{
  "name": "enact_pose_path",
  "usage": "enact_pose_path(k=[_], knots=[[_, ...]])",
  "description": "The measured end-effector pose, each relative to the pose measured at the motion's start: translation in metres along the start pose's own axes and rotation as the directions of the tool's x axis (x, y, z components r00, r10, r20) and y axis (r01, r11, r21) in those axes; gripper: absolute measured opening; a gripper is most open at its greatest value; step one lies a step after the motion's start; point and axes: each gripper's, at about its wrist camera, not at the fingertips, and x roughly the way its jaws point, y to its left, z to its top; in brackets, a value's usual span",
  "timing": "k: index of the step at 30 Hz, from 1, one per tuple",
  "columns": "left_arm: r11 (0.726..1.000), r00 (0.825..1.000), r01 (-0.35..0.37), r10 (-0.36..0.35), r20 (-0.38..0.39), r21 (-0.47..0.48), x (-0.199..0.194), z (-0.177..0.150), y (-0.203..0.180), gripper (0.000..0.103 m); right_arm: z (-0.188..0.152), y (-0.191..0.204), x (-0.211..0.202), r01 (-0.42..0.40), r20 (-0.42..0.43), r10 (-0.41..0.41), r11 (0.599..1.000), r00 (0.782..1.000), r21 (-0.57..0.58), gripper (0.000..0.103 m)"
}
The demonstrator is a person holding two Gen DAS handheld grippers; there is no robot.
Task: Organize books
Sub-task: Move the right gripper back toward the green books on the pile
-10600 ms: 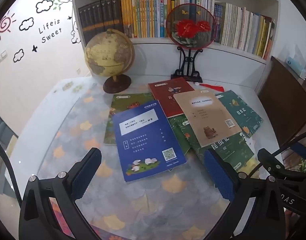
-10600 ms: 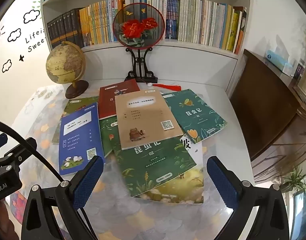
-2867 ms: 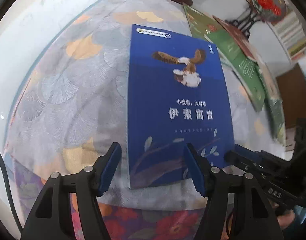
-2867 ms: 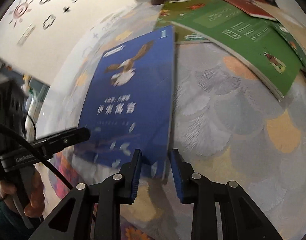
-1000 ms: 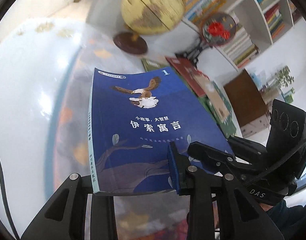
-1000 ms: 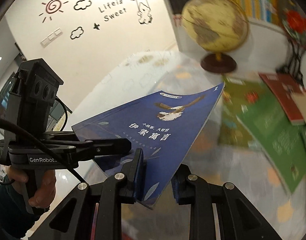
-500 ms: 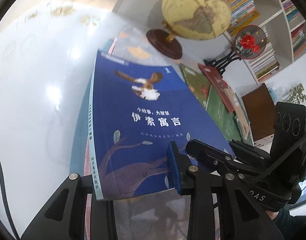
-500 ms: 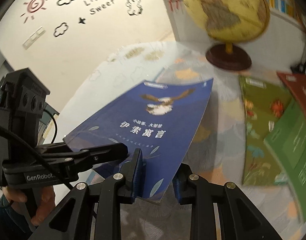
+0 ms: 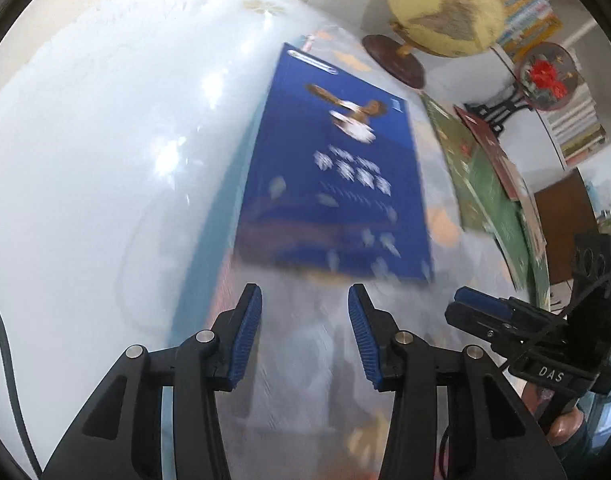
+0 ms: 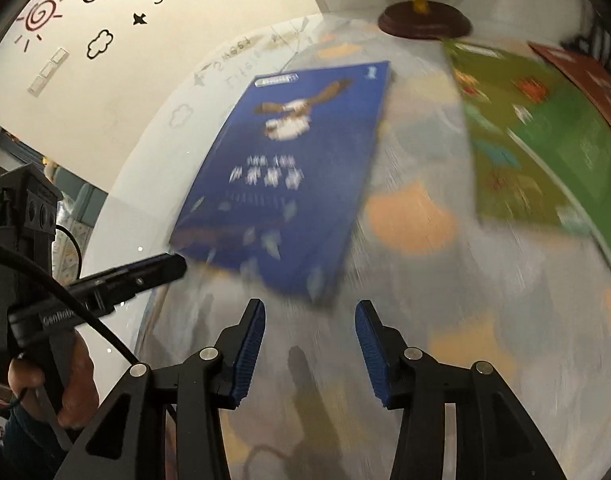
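On the table (image 9: 85, 160) lies one blue book (image 9: 337, 184), face up, left of a spread of green and red books (image 10: 545, 128) and one globe (image 9: 441, 12). Two grippers, left (image 9: 305, 336) and right (image 10: 309, 352), point steeply down just short of its near edge. Their fingers have just been opening and stand apart, with nothing between them.

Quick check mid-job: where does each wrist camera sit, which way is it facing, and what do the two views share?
Left wrist: on the left gripper, aimed down at the table; jaws open, right gripper at its right edge.
Right wrist: on the right gripper, aimed down; jaws open, left gripper and a hand at left.
Shared: blue book, globe base.
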Motion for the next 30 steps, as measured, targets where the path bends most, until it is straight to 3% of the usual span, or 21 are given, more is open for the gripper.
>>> enact_pose_path(k=[5, 9, 10, 11, 13, 18, 22, 24, 26, 27, 30], knots=[[0.997, 1.000, 0.020, -0.021, 0.021, 0.076, -0.020, -0.049, -0.076, 0.046, -0.057, -0.035, -0.061, 0.012, 0.063, -0.015, 0.999, 0.998, 0.042, 0.045], [0.981, 0.998, 0.060, -0.066, 0.025, 0.183, -0.026, -0.084, -0.172, 0.048, -0.102, -0.068, -0.134, 0.044, 0.160, -0.054, 0.997, 0.986, 0.066, 0.047], [0.977, 0.997, 0.065, -0.073, 0.031, 0.204, -0.028, -0.090, -0.193, 0.054, -0.112, -0.077, -0.153, 0.057, 0.189, -0.070, 0.996, 0.979, 0.072, 0.049], [0.973, 0.996, 0.068, -0.078, 0.038, 0.221, -0.029, -0.096, -0.213, 0.069, -0.125, -0.086, -0.176, 0.075, 0.226, -0.092, 0.994, 0.970, 0.082, 0.053], [0.960, 0.990, 0.087, -0.112, 0.081, 0.266, -0.038, -0.116, -0.266, 0.082, -0.153, -0.108, -0.219, 0.110, 0.299, -0.139, 0.987, 0.944, 0.114, 0.055], [0.943, 0.976, 0.078, -0.137, 0.166, 0.324, -0.051, -0.148, -0.355, 0.085, -0.211, -0.163, -0.303, 0.176, 0.367, -0.245, 0.961, 0.897, 0.212, 0.057], [0.947, 0.967, 0.052, -0.127, 0.222, 0.316, -0.054, -0.160, -0.392, 0.101, -0.229, -0.201, -0.344, 0.194, 0.387, -0.298, 0.939, 0.873, 0.285, 0.061], [0.956, 0.961, 0.036, -0.113, 0.252, 0.293, -0.048, -0.158, -0.403, 0.102, -0.238, -0.221, -0.359, 0.155, 0.402, -0.281, 0.935, 0.871, 0.319, 0.068], [0.960, 0.967, 0.014, -0.085, 0.242, 0.281, -0.032, -0.153, -0.414, 0.102, -0.246, -0.236, -0.364, 0.147, 0.408, -0.287, 0.928, 0.867, 0.342, 0.080], [0.957, 0.973, -0.007, -0.061, 0.222, 0.290, -0.018, -0.149, -0.423, 0.102, -0.250, -0.246, -0.364, 0.149, 0.408, -0.294, 0.925, 0.864, 0.351, 0.081], [0.950, 0.973, -0.085, 0.015, 0.228, 0.299, 0.013, -0.141, -0.442, 0.102, -0.253, -0.277, -0.358, 0.158, 0.367, -0.289, 0.924, 0.884, 0.347, 0.081]])
